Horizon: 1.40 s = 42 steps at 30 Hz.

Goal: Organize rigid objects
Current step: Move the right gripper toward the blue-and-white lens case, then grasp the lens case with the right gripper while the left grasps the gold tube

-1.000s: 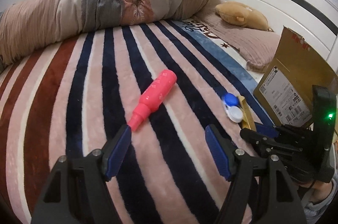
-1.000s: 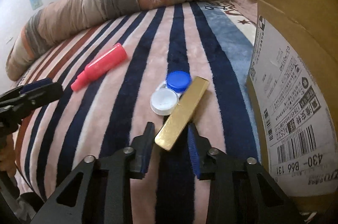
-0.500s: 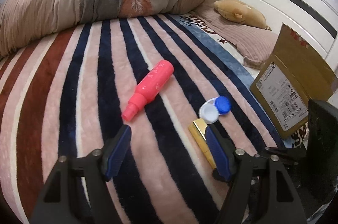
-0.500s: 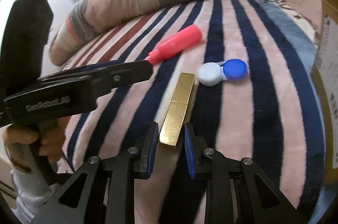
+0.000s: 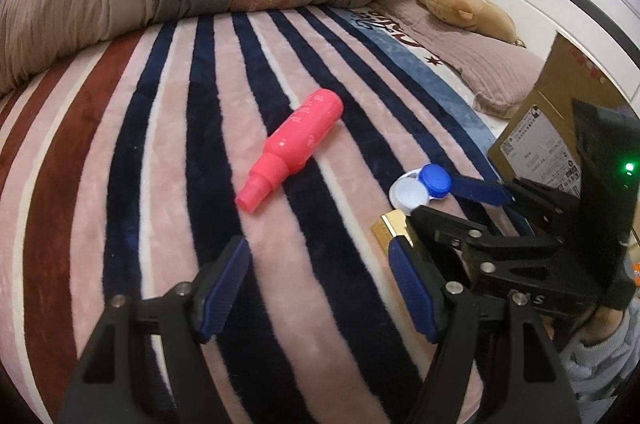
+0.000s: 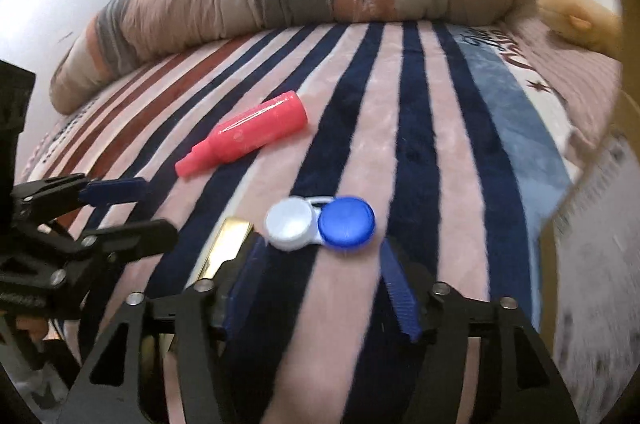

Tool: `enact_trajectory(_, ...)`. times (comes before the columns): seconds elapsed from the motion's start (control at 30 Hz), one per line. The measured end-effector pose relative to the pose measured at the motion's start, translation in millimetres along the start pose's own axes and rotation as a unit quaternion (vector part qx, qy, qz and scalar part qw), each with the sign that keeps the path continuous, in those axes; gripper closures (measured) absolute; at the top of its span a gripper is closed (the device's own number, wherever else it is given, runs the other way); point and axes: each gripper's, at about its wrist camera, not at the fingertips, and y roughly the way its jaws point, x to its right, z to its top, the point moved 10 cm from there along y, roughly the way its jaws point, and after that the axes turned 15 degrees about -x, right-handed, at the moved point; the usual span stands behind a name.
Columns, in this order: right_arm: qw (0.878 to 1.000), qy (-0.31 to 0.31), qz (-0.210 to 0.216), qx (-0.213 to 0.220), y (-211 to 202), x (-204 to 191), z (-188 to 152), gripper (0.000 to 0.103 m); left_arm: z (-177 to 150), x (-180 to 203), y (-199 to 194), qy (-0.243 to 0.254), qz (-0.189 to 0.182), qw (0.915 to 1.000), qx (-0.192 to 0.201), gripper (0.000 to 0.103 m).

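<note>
Jaws of both grippers gape wide above the glossy gold bar (image 6: 224,248), pink bottle (image 5: 294,149) and two-capped case (image 6: 320,224)

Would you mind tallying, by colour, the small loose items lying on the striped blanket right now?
Pink: 1, the spray bottle
Gold: 1, the flat bar
White and blue: 1, the lens case
Total: 3
</note>
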Motion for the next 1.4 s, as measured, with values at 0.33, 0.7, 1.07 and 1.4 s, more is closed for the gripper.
enact_trajectory(0.33,0.999,-0.024,-0.040,-0.001,6.8,3.4,9.1,0.044,-8.0,7.5,5.2,0.009,-0.033,0.9993,-0.013,0.034)
enact_trajectory(0.7,0.997,-0.034,-0.062,-0.019,-25.0,1.1,-53.3,0.044,-12.0,60.2,28.5,0.030,-0.065,0.9967,-0.038,0.051)
enact_trajectory(1.07,0.999,-0.035,-0.023,-0.012,-30.3,-6.2,-56.9,0.044,-16.9,44.7,13.0,0.071,0.017,0.9971,-0.023,0.088)
enact_trajectory(1.4,0.999,-0.027,-0.016,-0.028,-18.8,-19.2,-61.6,0.038,-31.7,17.9,13.6,0.041,0.019,0.9985,-0.031,0.085)
